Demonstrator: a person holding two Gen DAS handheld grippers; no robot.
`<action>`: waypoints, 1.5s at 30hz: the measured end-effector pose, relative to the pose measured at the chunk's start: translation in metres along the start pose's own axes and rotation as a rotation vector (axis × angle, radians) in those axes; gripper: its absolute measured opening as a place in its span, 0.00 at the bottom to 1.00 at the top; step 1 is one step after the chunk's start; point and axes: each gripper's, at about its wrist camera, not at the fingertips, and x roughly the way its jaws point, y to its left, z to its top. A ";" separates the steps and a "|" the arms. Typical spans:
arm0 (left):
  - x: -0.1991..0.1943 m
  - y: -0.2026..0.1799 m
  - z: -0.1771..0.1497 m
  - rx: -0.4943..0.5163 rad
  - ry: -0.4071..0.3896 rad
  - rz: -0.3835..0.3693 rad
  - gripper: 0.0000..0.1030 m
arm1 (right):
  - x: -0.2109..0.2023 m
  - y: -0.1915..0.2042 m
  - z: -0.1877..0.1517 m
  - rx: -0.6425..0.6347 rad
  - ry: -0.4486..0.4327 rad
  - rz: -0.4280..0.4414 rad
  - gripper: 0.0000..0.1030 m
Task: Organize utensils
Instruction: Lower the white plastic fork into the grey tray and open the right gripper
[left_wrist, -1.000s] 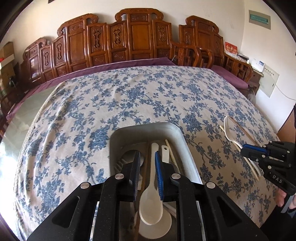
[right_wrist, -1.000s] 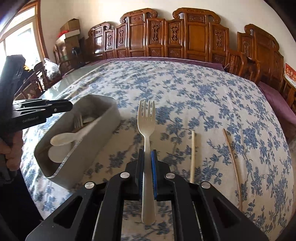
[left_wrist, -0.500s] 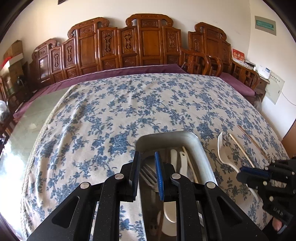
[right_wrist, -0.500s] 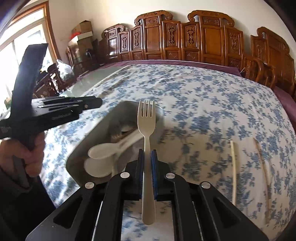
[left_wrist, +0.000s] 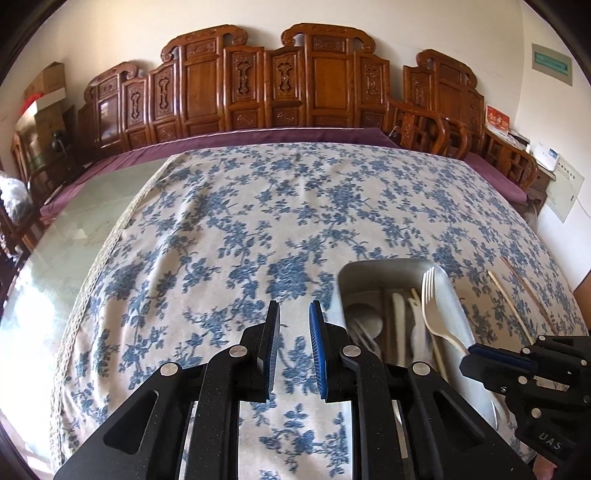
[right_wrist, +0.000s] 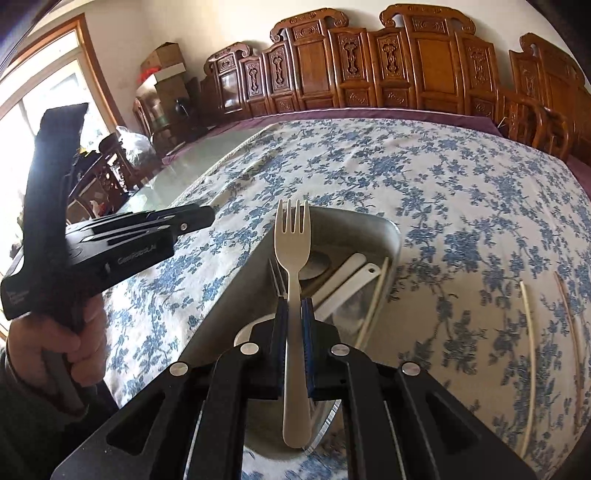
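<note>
Right gripper (right_wrist: 293, 310) clenched on the handle of a white plastic fork (right_wrist: 291, 243), tines pointing forward, poised above the grey utensil tray (right_wrist: 388, 236). Below the fork, white spoons (right_wrist: 347, 275) and other cutlery in the tray. Right of the tray, two chopsticks (right_wrist: 532, 350) flat on the floral tablecloth (right_wrist: 443, 177). Left gripper (left_wrist: 294, 321) slightly parted, gripping nothing, over bare cloth just left of the tray.
</note>
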 end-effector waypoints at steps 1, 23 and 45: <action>0.000 0.003 0.000 -0.006 0.000 0.003 0.15 | 0.003 0.002 0.002 0.008 0.003 0.003 0.09; 0.001 0.009 0.003 -0.018 -0.001 0.009 0.15 | 0.045 0.005 0.005 0.076 0.050 0.009 0.10; -0.006 -0.053 0.001 0.028 -0.019 -0.067 0.48 | -0.054 -0.107 -0.015 -0.059 -0.038 -0.247 0.14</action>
